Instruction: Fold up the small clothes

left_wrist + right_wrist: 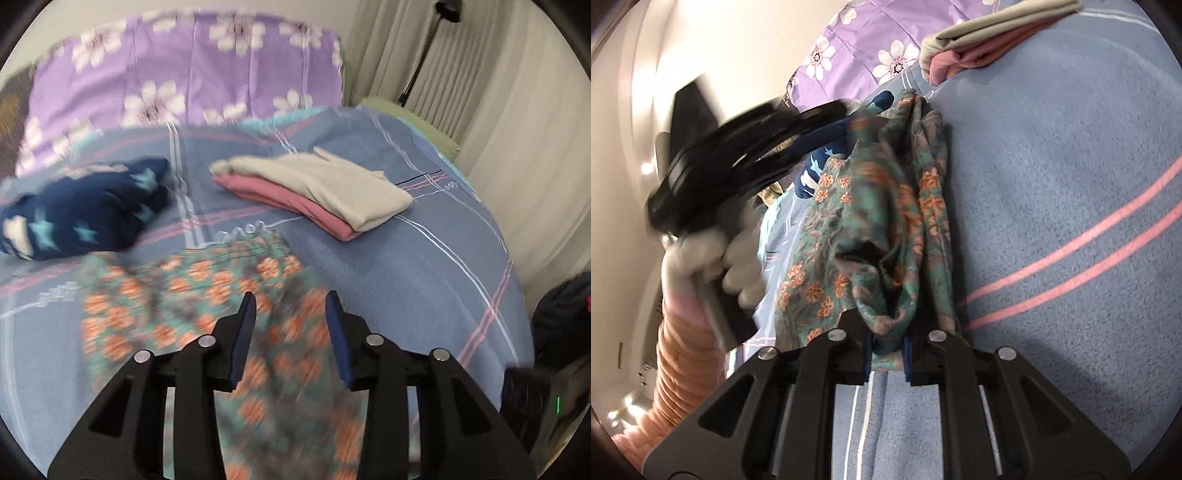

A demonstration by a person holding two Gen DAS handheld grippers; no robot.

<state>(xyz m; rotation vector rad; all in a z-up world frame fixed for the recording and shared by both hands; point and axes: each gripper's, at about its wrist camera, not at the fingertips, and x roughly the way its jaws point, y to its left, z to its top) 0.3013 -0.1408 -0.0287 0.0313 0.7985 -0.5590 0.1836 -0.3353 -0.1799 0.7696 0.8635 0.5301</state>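
Note:
A teal garment with orange flowers (207,291) lies bunched on the blue plaid bed cover (406,280). In the left wrist view my left gripper (291,299) hovers over it, jaws apart; the cloth shows blurred in the gap and the pads do not press on it. In the right wrist view my right gripper (888,339) is shut on a gathered edge of the same floral garment (871,221), which hangs in folds away from the pads. The left gripper (738,155) shows there as a black blur at the left, held by a white-gloved hand (713,258).
A folded stack, grey over pink (314,188), lies at the middle right of the bed. A navy garment with stars (85,210) sits crumpled at the left. A purple flowered pillow (184,66) lies at the head, curtains (498,129) and a dark bag (561,306) to the right.

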